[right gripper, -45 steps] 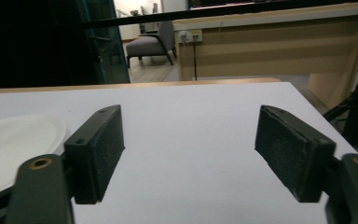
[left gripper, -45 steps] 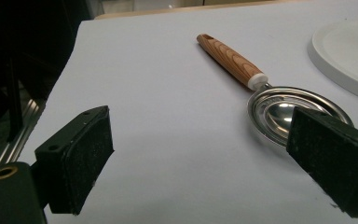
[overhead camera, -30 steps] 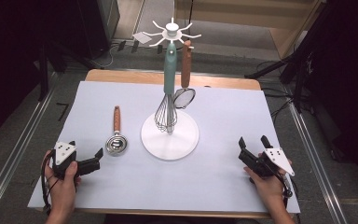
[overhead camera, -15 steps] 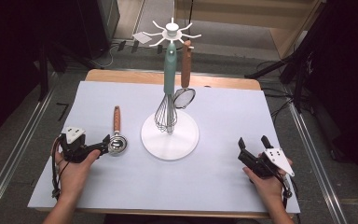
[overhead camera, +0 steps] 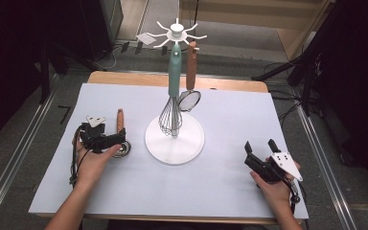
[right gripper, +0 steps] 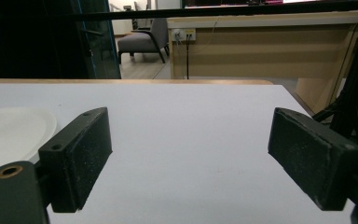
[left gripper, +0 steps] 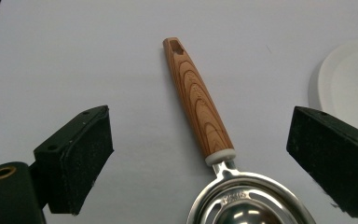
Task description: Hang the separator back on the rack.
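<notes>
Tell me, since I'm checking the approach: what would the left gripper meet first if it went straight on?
Probably the wooden handle of the steel separator lying on the table: it sits between the left gripper's open jaws, pointing away. Depth is unclear.

A white-topped table (overhead camera: 230,191) carries 1 wood-handled strainer (overhead camera: 120,136) and 1 round white stand base (overhead camera: 175,141).

**Wood grain, polished steel, matt pads**

The separator's handle (left gripper: 198,100) is showing glossy grained wood; its bowl (left gripper: 247,200) is gleaming polished metal. The left gripper (left gripper: 200,158) pads are looking matt, perhaps rubber. The table cover (left gripper: 74,60) is appearing smooth, matt.
</notes>
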The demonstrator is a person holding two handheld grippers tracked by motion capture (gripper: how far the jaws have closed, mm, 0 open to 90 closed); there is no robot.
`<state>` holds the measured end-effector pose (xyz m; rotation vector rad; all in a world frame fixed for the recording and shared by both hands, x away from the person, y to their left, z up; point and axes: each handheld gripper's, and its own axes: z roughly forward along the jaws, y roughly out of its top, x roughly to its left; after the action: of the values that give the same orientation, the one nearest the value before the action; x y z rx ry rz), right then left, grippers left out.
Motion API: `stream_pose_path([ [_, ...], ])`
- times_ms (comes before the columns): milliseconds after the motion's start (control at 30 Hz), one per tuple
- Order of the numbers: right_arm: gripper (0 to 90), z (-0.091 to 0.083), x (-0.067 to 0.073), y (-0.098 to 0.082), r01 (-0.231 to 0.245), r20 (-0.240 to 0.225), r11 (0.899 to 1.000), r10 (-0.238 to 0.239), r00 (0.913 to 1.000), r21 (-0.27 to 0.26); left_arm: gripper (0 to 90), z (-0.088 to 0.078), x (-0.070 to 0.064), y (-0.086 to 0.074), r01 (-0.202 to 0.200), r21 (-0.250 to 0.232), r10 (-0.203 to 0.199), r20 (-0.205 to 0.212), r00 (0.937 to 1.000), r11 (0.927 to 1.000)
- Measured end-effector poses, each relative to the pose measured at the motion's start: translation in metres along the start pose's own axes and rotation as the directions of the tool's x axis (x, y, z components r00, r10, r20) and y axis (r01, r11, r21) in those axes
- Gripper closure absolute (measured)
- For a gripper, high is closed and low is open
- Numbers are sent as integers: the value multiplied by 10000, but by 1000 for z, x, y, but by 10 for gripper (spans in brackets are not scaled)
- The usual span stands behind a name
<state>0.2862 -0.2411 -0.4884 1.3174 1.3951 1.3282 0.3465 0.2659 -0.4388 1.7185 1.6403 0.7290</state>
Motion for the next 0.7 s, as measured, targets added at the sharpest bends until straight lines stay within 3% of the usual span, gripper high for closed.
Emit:
stream_pose_path([
  [133, 139, 0, 0, 0, -9, -14, 10000, 9, 10000, 16, 143, 10, -3, 3, -84, 289, 91, -251, 9996, 9995],
  [267, 141, 0, 0, 0, 4, -19, 10000, -4, 10000, 15, 172, 19, -4, 3, 72, 508, -59, -257, 9997, 9987],
  [467, 144, 0, 0, 0, -27, -10, 10000, 27, 10000, 38, 309, 28, -3, 3, 390, 681, -371, -278, 9989, 9969],
  [700, 146, 0, 0, 0, -52, -13, 10000, 52, 10000, 37, 444, 33, -5, 14, 412, 1663, -351, -394, 9986, 9852],
])
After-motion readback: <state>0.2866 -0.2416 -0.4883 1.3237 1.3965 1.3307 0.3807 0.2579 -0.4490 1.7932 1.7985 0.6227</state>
